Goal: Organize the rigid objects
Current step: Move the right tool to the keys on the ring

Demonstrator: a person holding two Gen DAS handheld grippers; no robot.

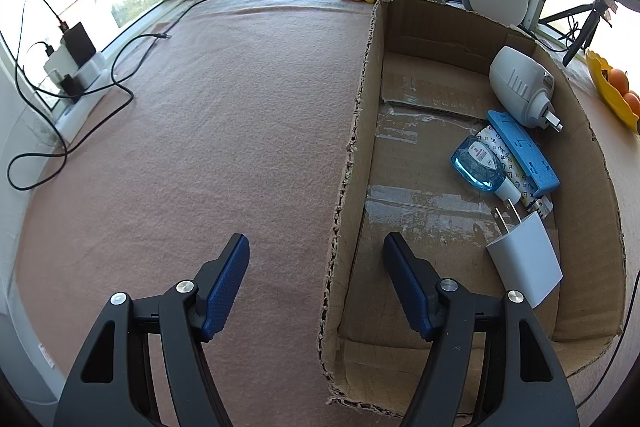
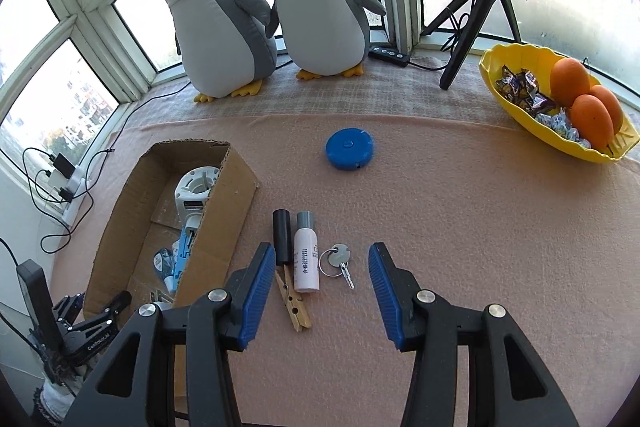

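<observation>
My left gripper (image 1: 316, 247) stands open over the left wall of a cardboard box (image 1: 580, 147), one finger on each side, pads touching nothing. Inside the box lie a white charger (image 1: 528, 259), a blue liquid bottle (image 1: 478, 165), a blue case (image 1: 524, 151) and a white plug-in device (image 1: 520, 83). My right gripper (image 2: 322, 255) is open and empty above the pink cloth. Just ahead of it lie a key on a ring (image 2: 339, 259), a small white bottle (image 2: 305, 259), a black cylinder (image 2: 282, 237) and a wooden clothespin (image 2: 293, 303). Farther off sits a blue round tape measure (image 2: 349, 149).
Two plush penguins (image 2: 224, 23) stand at the window. A yellow bowl (image 2: 520, 123) with oranges and sweets sits at the right, a black tripod (image 2: 464, 39) behind it. Chargers and cables (image 1: 76, 67) lie at the left edge. The box (image 2: 224, 227) is left of the right gripper.
</observation>
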